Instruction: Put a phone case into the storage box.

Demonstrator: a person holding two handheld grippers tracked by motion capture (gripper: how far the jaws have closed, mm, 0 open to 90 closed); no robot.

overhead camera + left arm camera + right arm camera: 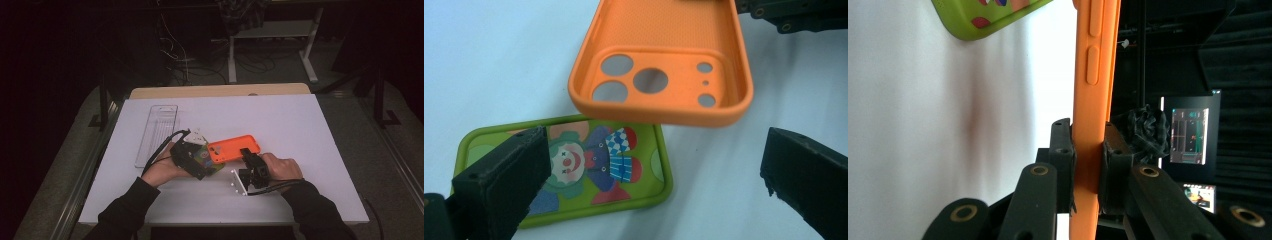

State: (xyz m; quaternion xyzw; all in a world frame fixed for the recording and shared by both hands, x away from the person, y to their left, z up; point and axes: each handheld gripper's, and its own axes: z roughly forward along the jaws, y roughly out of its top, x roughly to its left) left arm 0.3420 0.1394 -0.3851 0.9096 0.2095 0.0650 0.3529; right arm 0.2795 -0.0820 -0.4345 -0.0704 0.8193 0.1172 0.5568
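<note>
clear plastic tray (159,131) lies at far left of the white table (310,130), well apart from the work, probably parked. left gripper (192,159) hovers over the green phone case (574,165), jaws spread wide, nothing between them; the case lies flat on the table, clown print up, so it looks just set down or about to be taken. orange phone case (234,148) sits to its right, raised and tilted, one end overlapping the green case's far edge in the left gripper view. right gripper (1088,165) is clamped on the orange case's side wall, likely holding it clear so the green one can be reached
</note>
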